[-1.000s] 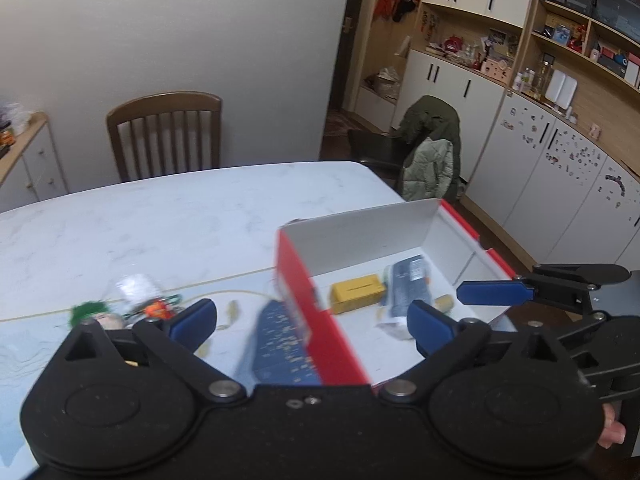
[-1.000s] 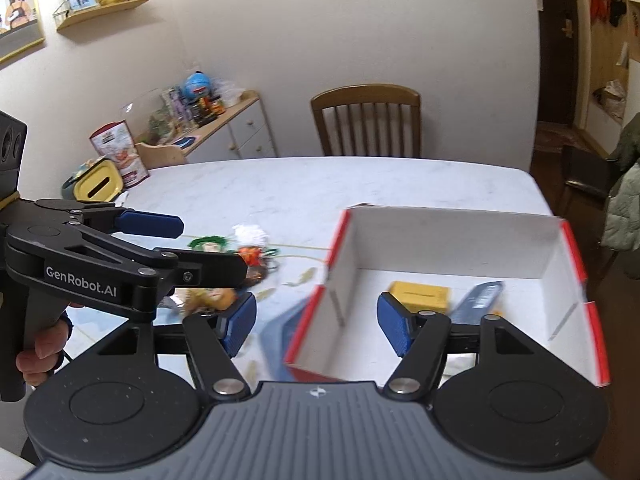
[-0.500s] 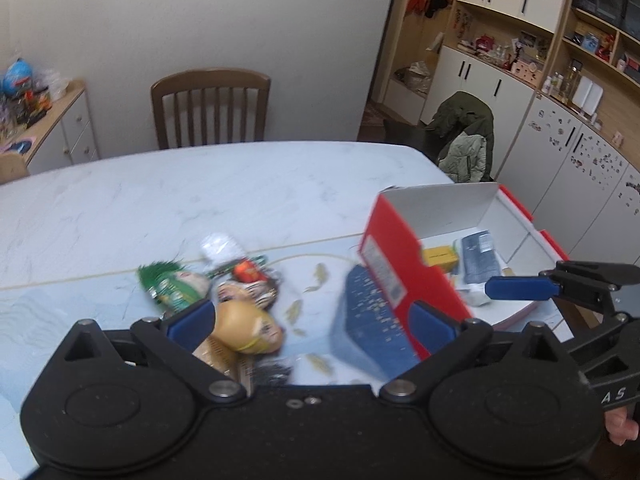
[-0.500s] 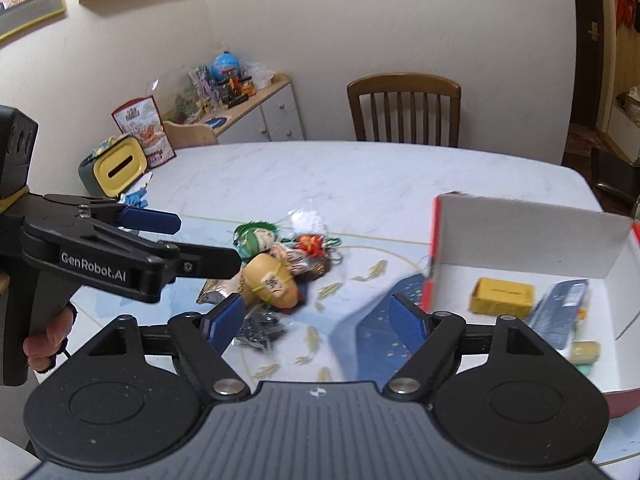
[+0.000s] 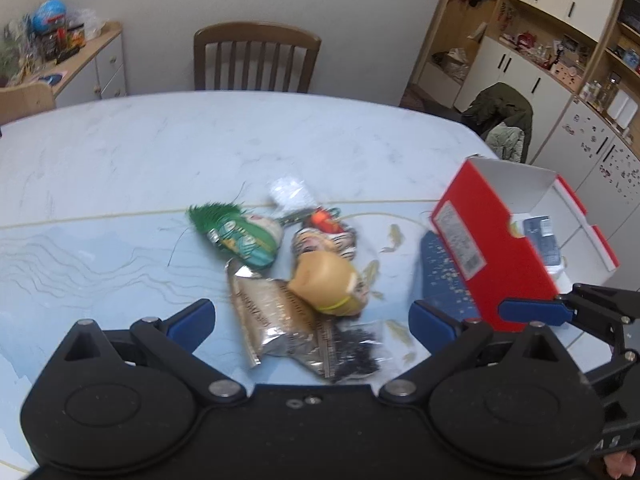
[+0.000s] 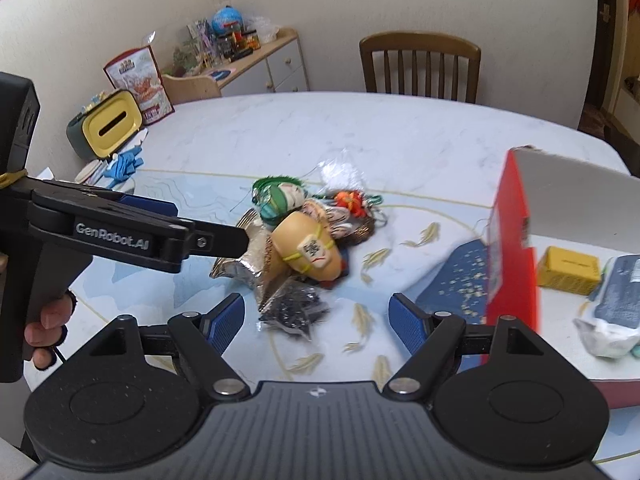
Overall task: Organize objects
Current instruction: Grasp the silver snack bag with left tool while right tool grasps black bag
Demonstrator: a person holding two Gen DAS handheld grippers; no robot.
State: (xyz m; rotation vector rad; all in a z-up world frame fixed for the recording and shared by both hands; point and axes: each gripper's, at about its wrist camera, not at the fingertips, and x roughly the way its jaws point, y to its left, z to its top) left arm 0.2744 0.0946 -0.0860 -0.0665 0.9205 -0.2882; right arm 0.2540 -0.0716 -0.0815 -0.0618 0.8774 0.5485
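A pile of small objects lies mid-table: a green-haired plush toy, a tan toy head with a yellow band, a silver foil packet, a bag of black bits and an orange trinket. My left gripper hovers open just before the pile, with nothing between its pads. My right gripper is also open and empty, close to the black bag. To the right stands a red box with a white inside, holding a yellow block and a dark blue packet.
A wooden chair stands at the table's far side. A sideboard with clutter runs along the left wall. A yellow tissue holder and blue gloves sit at the table's left edge. Cabinets fill the right.
Both grippers swung left, away from the red box, and dropped toward the toy pile. The right gripper's jaws spread wider early on. The pile now sits right in front of both.
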